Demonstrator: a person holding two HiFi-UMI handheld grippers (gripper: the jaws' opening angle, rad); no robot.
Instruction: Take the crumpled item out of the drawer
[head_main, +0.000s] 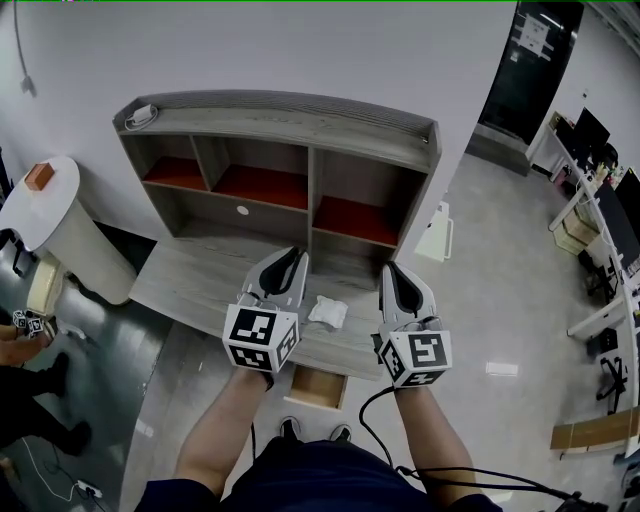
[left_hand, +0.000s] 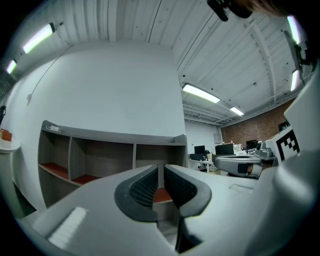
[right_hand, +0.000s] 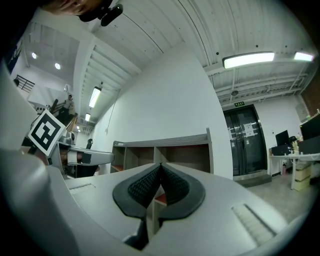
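Note:
The crumpled white item (head_main: 327, 311) lies on the grey wooden desk (head_main: 195, 285), out in the open between my two grippers. Below the desk's front edge a small drawer (head_main: 318, 387) stands pulled out, and what shows of its inside is bare wood. My left gripper (head_main: 295, 256) (left_hand: 161, 167) hovers just left of the item, its jaws drawn together to a thin slit and holding nothing. My right gripper (head_main: 390, 270) (right_hand: 160, 166) hovers just right of it, pads touching at the tips, also empty. Both gripper views look over the desk toward the shelves, and neither shows the item.
A hutch (head_main: 290, 130) with red-floored open compartments stands at the back of the desk against the wall. A small white object (head_main: 140, 114) lies on its top left corner. A white round table (head_main: 45, 210) and another person's hand (head_main: 18, 345) are at the left. A white panel (head_main: 437, 232) leans right of the desk.

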